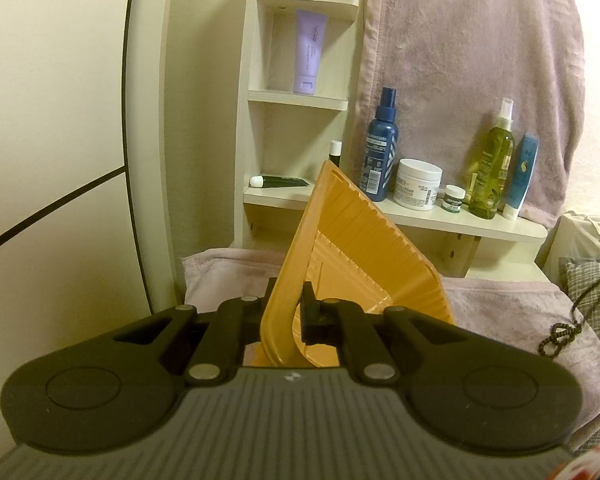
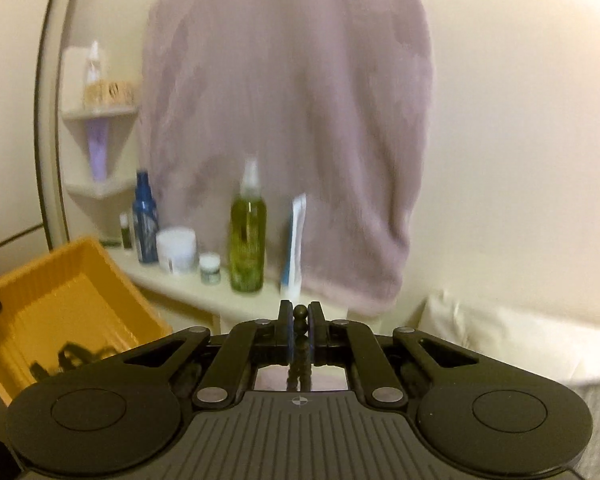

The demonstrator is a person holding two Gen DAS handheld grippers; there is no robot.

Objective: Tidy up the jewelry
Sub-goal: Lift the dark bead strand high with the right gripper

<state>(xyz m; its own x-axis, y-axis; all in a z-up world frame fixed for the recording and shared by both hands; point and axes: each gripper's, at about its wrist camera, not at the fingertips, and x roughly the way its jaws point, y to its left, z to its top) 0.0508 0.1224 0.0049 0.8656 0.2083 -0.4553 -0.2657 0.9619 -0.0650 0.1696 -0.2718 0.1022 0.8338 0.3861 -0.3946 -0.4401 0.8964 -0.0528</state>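
Two claws are busy: the left claw (image 1: 286,316) grips the orange tray (image 1: 356,240) tilted at centre frame; the right claw (image 2: 299,322) pinches a beaded necklace (image 2: 299,314). Level the tray, then lower beads in slowly.

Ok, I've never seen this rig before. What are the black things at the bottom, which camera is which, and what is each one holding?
Each picture comes from a fisheye camera mounted on a hand-held two-finger gripper, looking forward along its fingers.

In the left wrist view, the left gripper is clamped on the rim of a ribbed orange plastic tray, held tilted above a pink towel.

In the right wrist view, the right gripper is shut on a dark beaded necklace; its strand also shows at the right edge of the left view. The same tray sits lower left with dark items inside, too blurred to identify.

Behind, a white shelf carries bottles and jars.
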